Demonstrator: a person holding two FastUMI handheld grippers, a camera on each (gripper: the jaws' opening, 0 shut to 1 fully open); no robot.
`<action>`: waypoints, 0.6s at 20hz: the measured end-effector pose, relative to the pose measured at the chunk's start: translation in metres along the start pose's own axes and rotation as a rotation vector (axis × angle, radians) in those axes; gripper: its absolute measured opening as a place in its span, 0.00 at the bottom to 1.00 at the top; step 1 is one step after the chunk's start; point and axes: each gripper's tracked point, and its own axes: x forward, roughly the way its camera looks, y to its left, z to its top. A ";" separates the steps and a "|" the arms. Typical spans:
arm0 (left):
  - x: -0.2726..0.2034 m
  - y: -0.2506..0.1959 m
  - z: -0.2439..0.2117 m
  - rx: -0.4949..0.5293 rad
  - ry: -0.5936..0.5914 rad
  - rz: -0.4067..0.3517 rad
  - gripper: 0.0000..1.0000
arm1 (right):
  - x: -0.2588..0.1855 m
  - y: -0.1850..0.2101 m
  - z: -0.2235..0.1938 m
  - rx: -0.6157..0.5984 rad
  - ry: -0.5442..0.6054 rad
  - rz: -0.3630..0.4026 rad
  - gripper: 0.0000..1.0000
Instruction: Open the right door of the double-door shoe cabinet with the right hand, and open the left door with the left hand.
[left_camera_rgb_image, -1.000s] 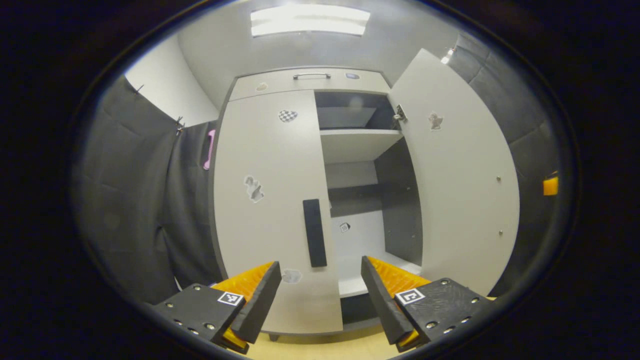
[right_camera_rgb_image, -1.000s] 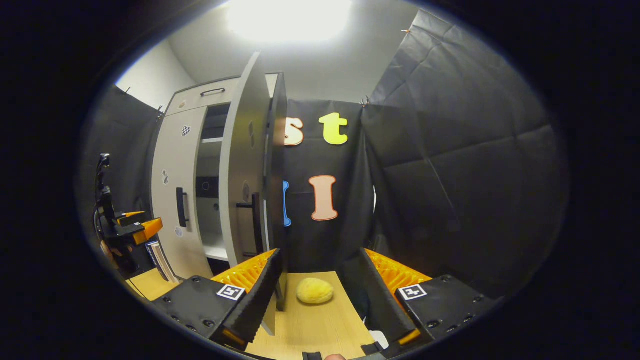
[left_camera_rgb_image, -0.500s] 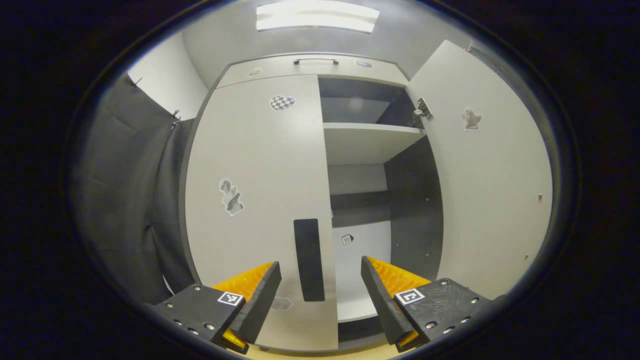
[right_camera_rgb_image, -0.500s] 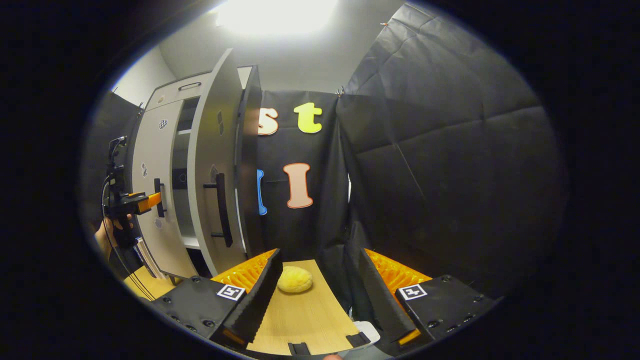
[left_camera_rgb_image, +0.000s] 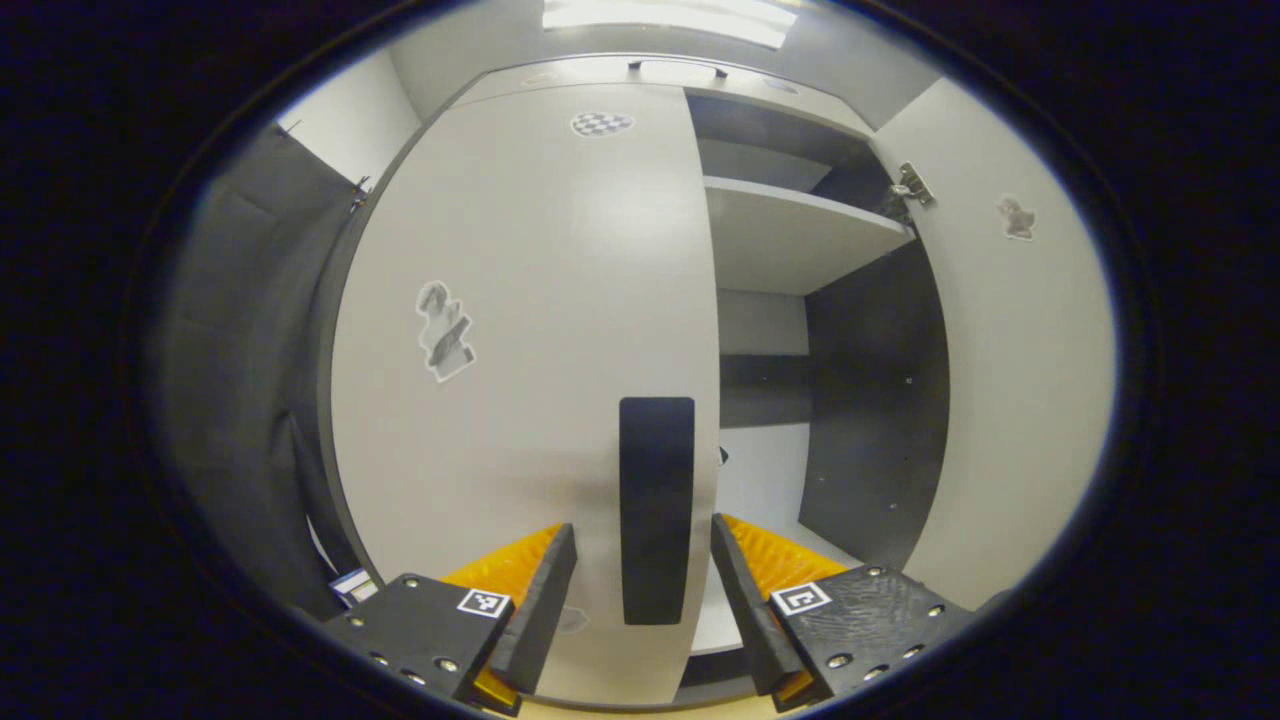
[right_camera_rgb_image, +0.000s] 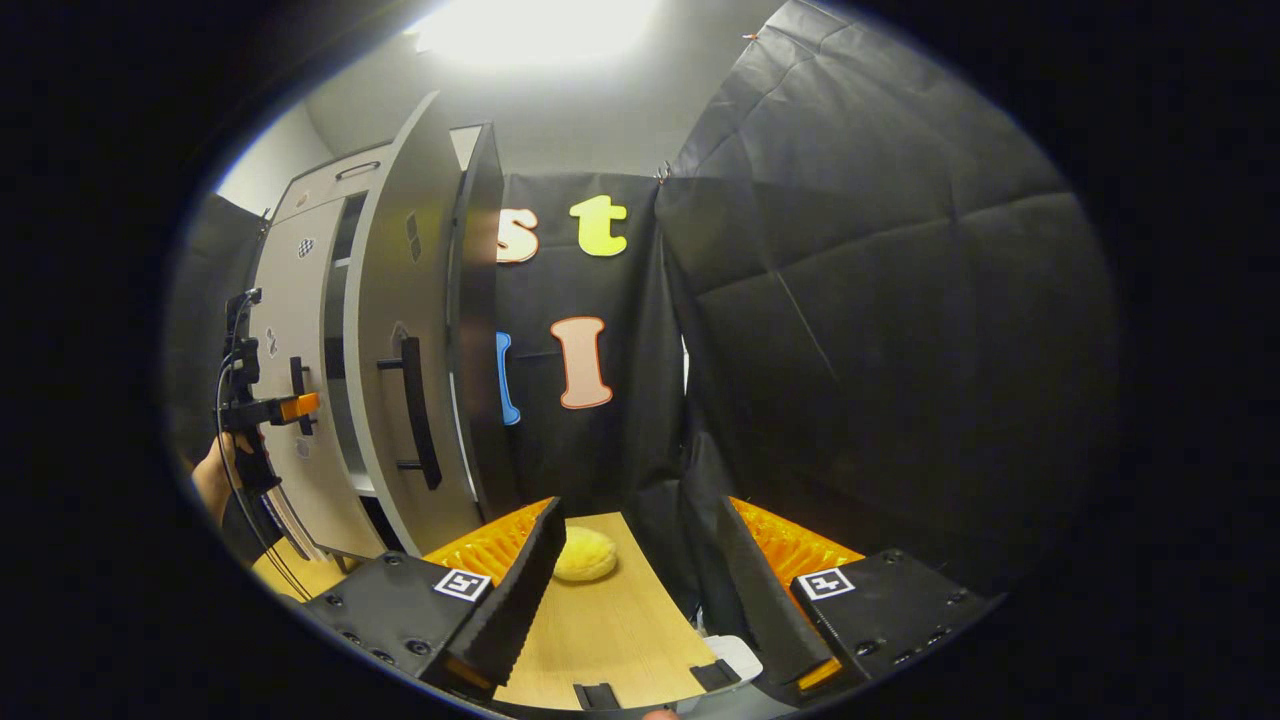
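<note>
Jaws of the left gripper stand spread apart on either side of the dark vertical handle of the left door, not touching it. That door is shut. Beside it, the right door of the shoe cabinet is swung wide, showing a pale shelf inside. Jaws of the right gripper are also wide apart and hold nothing, hovering over a wooden floor where a yellow sponge lies.
</note>
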 end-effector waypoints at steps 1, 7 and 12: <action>0.001 0.003 0.000 -0.014 -0.006 0.008 0.80 | 0.000 0.002 0.000 0.007 0.000 0.008 0.96; 0.001 -0.007 0.004 0.017 -0.007 -0.052 0.40 | 0.003 0.004 0.000 -0.011 -0.005 0.030 0.95; 0.000 -0.003 0.000 0.054 0.017 -0.028 0.22 | 0.002 0.007 0.000 -0.016 -0.003 0.052 0.95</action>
